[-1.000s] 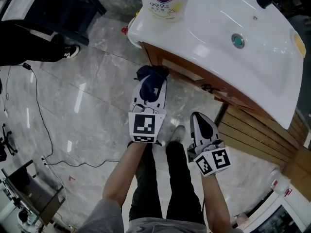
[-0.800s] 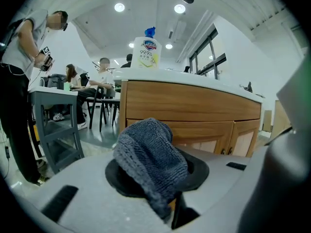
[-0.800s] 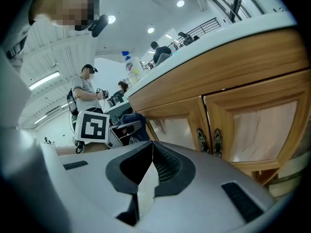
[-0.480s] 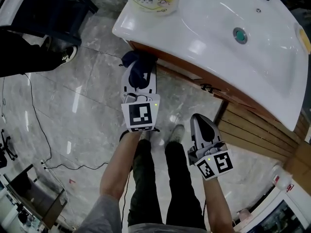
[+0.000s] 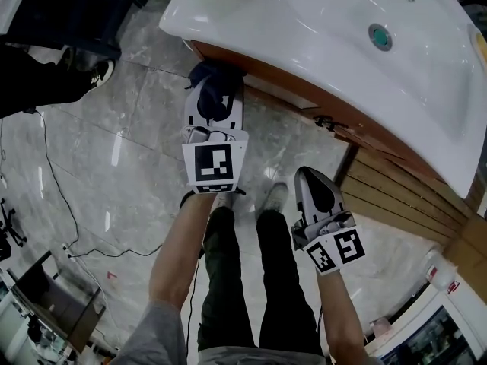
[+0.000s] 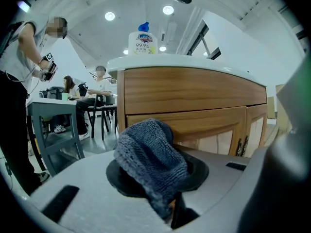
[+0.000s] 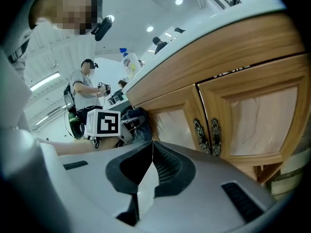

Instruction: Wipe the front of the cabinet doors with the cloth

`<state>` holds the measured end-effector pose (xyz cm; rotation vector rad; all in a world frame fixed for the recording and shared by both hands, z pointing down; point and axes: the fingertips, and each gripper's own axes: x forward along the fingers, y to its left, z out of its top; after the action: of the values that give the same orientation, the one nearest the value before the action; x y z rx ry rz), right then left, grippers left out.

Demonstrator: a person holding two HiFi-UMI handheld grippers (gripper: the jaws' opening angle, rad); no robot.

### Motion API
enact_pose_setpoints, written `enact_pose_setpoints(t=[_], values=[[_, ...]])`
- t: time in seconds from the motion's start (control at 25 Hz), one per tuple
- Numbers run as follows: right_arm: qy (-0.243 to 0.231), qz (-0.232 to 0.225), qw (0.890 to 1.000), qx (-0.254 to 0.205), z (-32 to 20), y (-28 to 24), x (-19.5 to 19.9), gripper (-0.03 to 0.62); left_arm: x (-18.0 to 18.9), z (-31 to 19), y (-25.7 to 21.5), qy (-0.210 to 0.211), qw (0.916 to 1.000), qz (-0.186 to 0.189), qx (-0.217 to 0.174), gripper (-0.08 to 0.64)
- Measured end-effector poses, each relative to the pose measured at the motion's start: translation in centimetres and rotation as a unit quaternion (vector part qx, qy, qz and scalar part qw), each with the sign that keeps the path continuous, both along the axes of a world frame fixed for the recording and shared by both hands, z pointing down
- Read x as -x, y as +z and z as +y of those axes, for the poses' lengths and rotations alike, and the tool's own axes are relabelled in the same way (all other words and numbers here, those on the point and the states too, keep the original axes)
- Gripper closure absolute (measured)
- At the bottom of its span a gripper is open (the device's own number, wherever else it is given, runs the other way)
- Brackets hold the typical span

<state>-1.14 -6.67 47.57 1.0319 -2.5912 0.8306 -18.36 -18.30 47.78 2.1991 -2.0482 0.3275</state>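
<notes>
The head view looked steeply down from above the person, with the white basin top in the upper right of the frame and the floor at left. The left gripper view sat low and close, facing the cabinet doors past the cloth at lower centre. The right gripper view faced the same doors obliquely, apparently from farther back, with the left gripper at centre left.
</notes>
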Motion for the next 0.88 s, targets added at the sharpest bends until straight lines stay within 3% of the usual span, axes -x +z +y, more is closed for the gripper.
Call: enact_pose_setpoints(t=[0.28, 0.88], values=[[0.006, 0.001, 1.0, 0.005, 1.0, 0.6, -1.5, 0.581, -4.3, -0.1, 0.7, 0.028, 0.9994, 0.018, 0.008, 0.463], [0.066, -0.009, 0.998, 0.011, 1.4, 1.7, -7.1, 0.581, -15.2, 0.6, 0.7, 0.108, 0.9932, 0.04, 0.013, 0.463]])
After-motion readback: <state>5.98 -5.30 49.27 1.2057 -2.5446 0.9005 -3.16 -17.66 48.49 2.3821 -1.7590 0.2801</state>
